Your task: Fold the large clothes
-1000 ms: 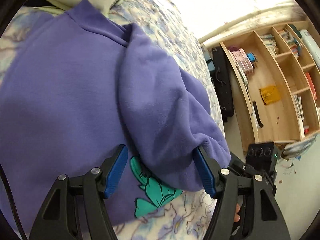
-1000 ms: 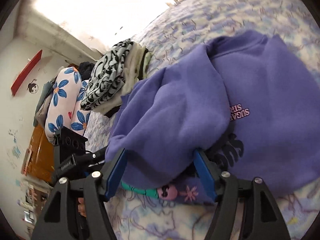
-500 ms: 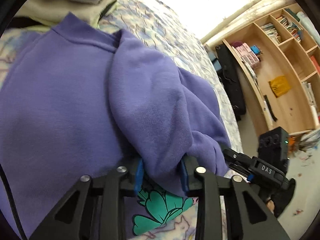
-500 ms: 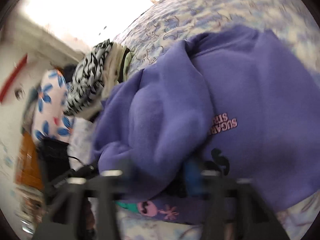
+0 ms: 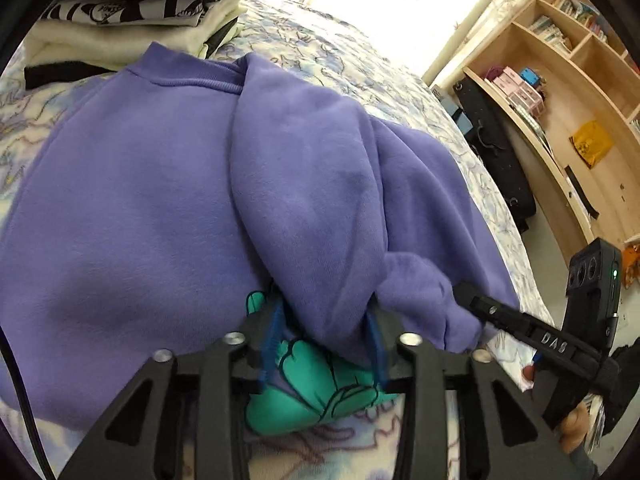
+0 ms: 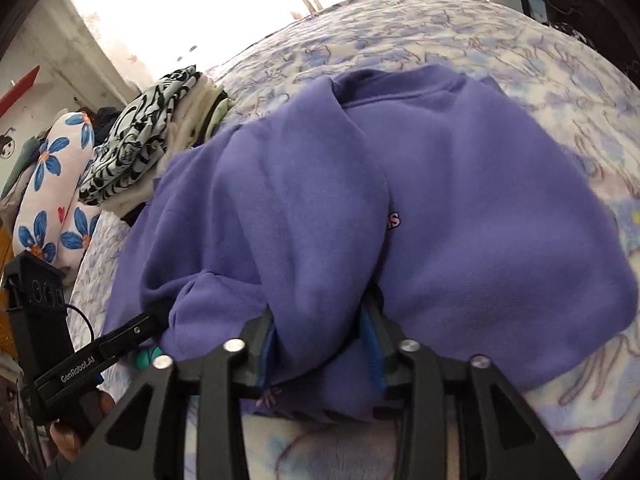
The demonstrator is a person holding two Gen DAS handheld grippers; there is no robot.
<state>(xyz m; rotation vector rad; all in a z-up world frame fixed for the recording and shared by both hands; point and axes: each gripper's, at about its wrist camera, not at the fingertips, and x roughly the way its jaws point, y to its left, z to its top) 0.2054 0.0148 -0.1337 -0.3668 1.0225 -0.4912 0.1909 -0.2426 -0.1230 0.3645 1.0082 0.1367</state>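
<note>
A large purple sweatshirt (image 5: pixel 132 200) lies on the patterned bed, neck away from me, with a teal print (image 5: pixel 316 392) at its hem. My left gripper (image 5: pixel 324 344) is shut on the folded-in sleeve (image 5: pixel 312 200) near the hem. My right gripper (image 6: pixel 322 340) is shut on the other sleeve fold (image 6: pixel 304 220) of the sweatshirt (image 6: pixel 480 220). Each gripper shows in the other's view, the right one (image 5: pixel 520 328) at the sweatshirt's right edge, the left one (image 6: pixel 100 352) at its left edge.
A stack of folded clothes (image 5: pixel 136 4) sits beyond the neck, also in the right wrist view (image 6: pixel 160 136). A flowered pillow (image 6: pixel 52 192) lies far left. A wooden bookshelf (image 5: pixel 568 92) and a black case (image 5: pixel 492 144) stand beside the bed (image 6: pixel 440 36).
Both grippers went from open around the sleeve folds to shut on them. Both have moved forward a little over the sweatshirt.
</note>
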